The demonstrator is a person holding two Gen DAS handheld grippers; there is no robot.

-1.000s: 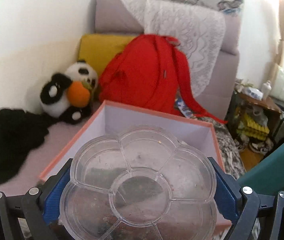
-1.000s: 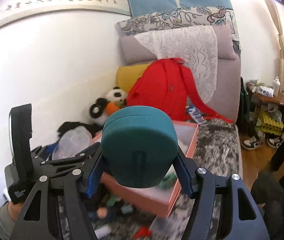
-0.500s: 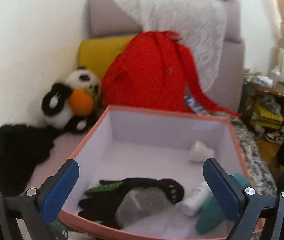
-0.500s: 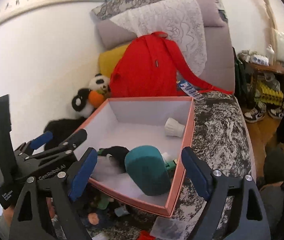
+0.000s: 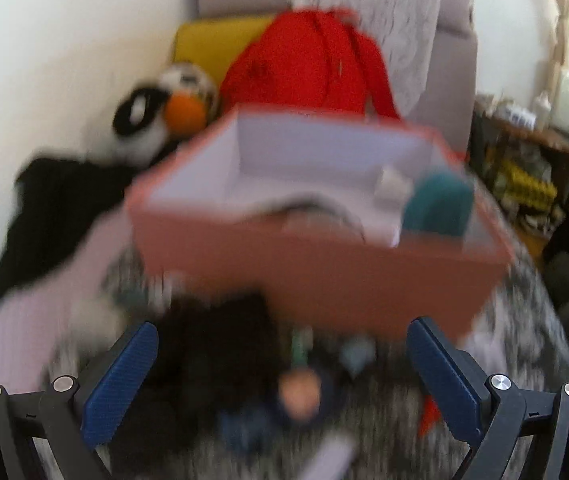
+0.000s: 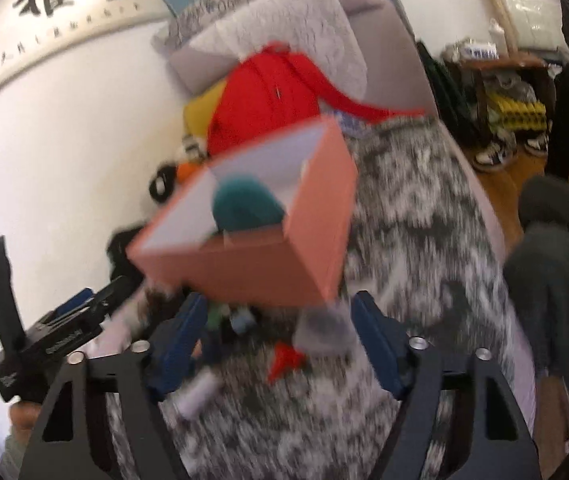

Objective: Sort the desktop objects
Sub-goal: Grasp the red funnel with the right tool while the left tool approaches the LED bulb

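**Both tools empty, box ahead**

Your left tool [image 5: 280, 364] is spread wide with nothing between its blue pads [image 5: 118, 384]. Your right tool [image 6: 280, 344] is spread wide too and carries nothing. Both views are motion-blurred, so small details are hard to read.

The pink box [image 5: 316, 272] sits on the grey-and-white patterned surface [image 6: 412, 240], straight ahead of both tools. Inside it, against the right side in the left wrist view, stands the teal rounded object [image 5: 438, 208], with a small white item [image 5: 394, 184] just beside it. In the right wrist view the same teal object [image 6: 246, 206] rises above the box [image 6: 260, 268] rim.

Loose items lie on the surface in front of the box, between it and your tools: a dark pile [image 5: 212, 344], a small red piece [image 6: 284, 360], a white cylinder [image 6: 198, 394] and several blurred bits you cannot identify.

Behind the box lean a red backpack [image 5: 308, 72] and a panda plush [image 5: 164, 112].
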